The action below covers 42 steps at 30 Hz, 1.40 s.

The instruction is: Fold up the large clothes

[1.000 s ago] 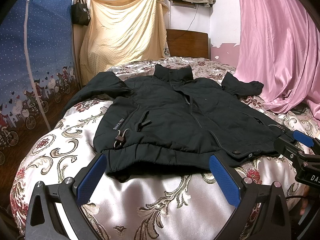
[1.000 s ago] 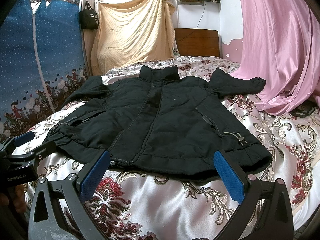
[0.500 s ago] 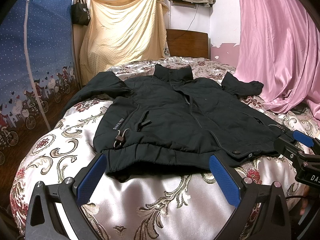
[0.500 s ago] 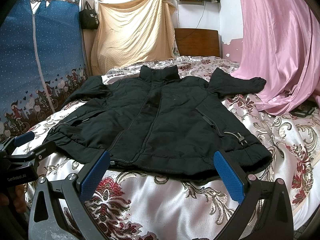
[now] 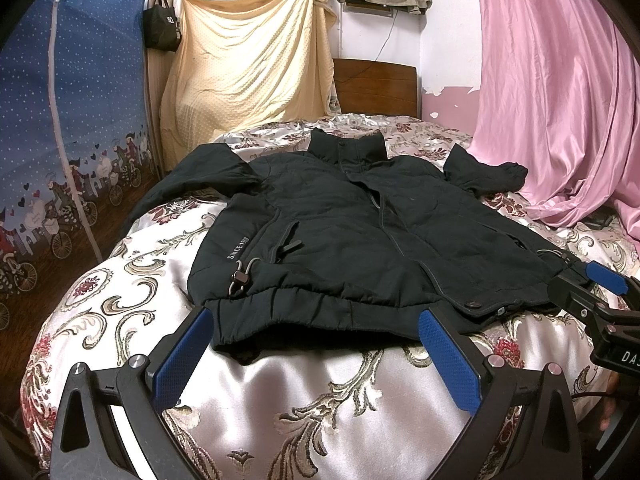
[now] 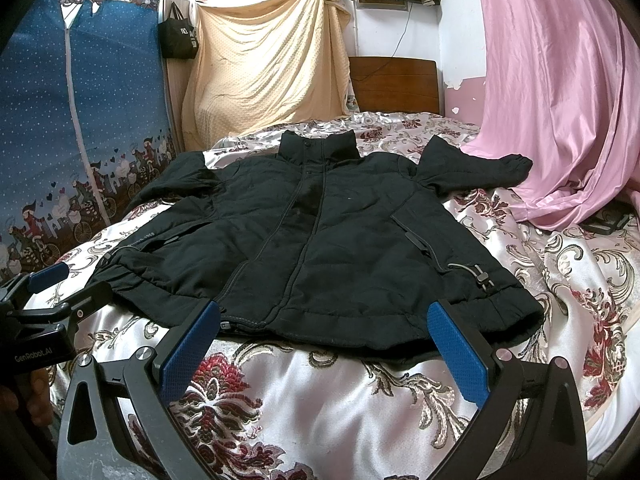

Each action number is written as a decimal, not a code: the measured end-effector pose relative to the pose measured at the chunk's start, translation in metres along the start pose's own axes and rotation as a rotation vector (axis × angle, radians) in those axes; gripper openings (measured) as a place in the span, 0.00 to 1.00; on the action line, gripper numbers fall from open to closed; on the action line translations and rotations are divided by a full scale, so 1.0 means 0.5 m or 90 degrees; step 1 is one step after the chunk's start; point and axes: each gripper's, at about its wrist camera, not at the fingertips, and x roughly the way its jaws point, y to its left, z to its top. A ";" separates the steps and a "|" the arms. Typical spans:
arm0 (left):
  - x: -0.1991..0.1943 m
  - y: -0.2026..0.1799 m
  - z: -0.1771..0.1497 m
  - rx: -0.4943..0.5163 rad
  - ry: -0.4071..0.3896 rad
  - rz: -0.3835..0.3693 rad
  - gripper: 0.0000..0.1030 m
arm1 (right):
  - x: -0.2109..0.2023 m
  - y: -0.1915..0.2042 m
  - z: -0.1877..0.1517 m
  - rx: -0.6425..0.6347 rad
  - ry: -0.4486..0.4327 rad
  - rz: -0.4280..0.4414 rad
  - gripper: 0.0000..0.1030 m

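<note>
Step in hand, as judged: approach before the first fold. Black padded zip-front jacket (image 5: 360,232) spread face-up and unfolded on the bed with the cream-and-maroon floral satin cover (image 5: 320,392), collar toward the wooden headboard (image 5: 376,88), both sleeves splayed outward, hem nearest the cameras. Left tongs (image 5: 316,356) wide open, gripping nothing, poised just short of the hem near the left corner. Right tongs (image 6: 324,348) likewise wide open and empty, poised just short of the hem toward the right corner. Next move, as judged: advance each pair of tongs onto a hem corner or a sleeve, close on the full padded thickness, then carry the fabric across the body; thick filling likely to resist a clean crease and slip from a shallow bite. Hard to make out: end of the left sleeve, drooping past the bed edge by the blue dotted fabric wardrobe (image 5: 68,128); underside and back panel hidden; black-on-black seams poorly defined; dark object beside the pink satin curtain (image 6: 560,92) not identifiable.
</note>
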 end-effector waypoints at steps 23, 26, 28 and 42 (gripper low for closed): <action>0.096 -0.047 0.150 0.062 0.107 0.065 1.00 | 0.079 -0.095 0.133 -0.025 0.040 -0.040 0.99; 0.122 -0.058 0.173 0.069 0.121 0.061 1.00 | 0.105 -0.109 0.154 -0.025 0.049 -0.034 0.99; 0.140 -0.066 0.188 0.074 0.129 0.056 1.00 | 0.127 -0.121 0.169 -0.017 0.060 -0.022 0.99; 0.388 -0.197 0.376 0.169 0.139 -0.010 1.00 | 0.336 -0.293 0.334 0.019 0.119 -0.009 0.99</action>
